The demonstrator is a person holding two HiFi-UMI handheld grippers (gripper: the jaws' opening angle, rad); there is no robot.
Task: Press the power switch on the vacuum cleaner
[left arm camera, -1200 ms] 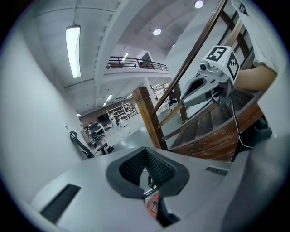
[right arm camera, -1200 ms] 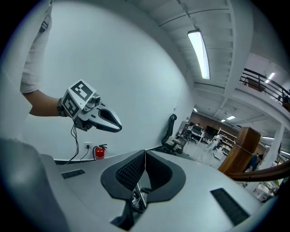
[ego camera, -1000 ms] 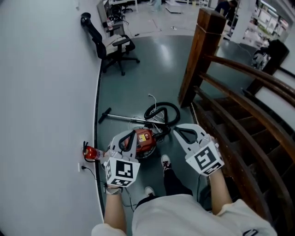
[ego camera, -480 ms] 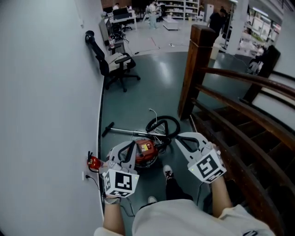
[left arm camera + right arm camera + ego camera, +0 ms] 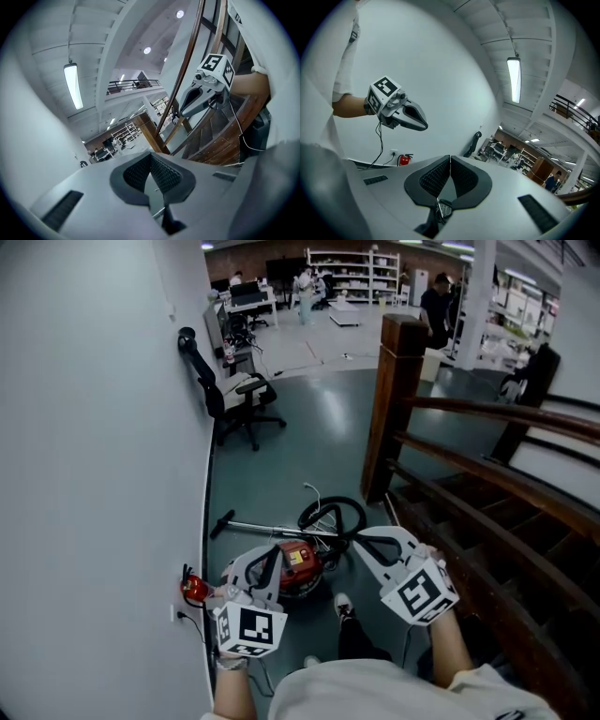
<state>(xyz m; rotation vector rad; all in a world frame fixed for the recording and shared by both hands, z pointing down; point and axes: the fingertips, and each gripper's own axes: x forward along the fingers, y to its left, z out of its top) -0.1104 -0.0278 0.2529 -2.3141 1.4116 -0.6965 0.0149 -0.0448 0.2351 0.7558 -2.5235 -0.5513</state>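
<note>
The red canister vacuum cleaner (image 5: 300, 568) lies on the grey floor by the white wall. Its black hose (image 5: 330, 515) loops beyond it and its wand (image 5: 253, 526) points left. In the head view my left gripper (image 5: 265, 554) hovers over the canister's left side, well above it. My right gripper (image 5: 364, 541) hangs just right of the canister, over the hose end. Both are shut with nothing between the pads, as the left gripper view (image 5: 151, 155) and the right gripper view (image 5: 450, 157) show. No switch can be made out on the canister.
A red fire extinguisher (image 5: 194, 589) and a wall socket (image 5: 175, 613) with a cord sit at the wall's foot. A wooden newel post (image 5: 394, 399) and stair rail (image 5: 487, 493) bound the right side. An office chair (image 5: 234, 395) stands farther along the wall. My shoe (image 5: 343, 604) is beside the canister.
Both grippers have risen away from the vacuum cleaner, still shut. The head view has tilted up, so the vacuum cleaner sits lower and smaller and more of the hall shows.
</note>
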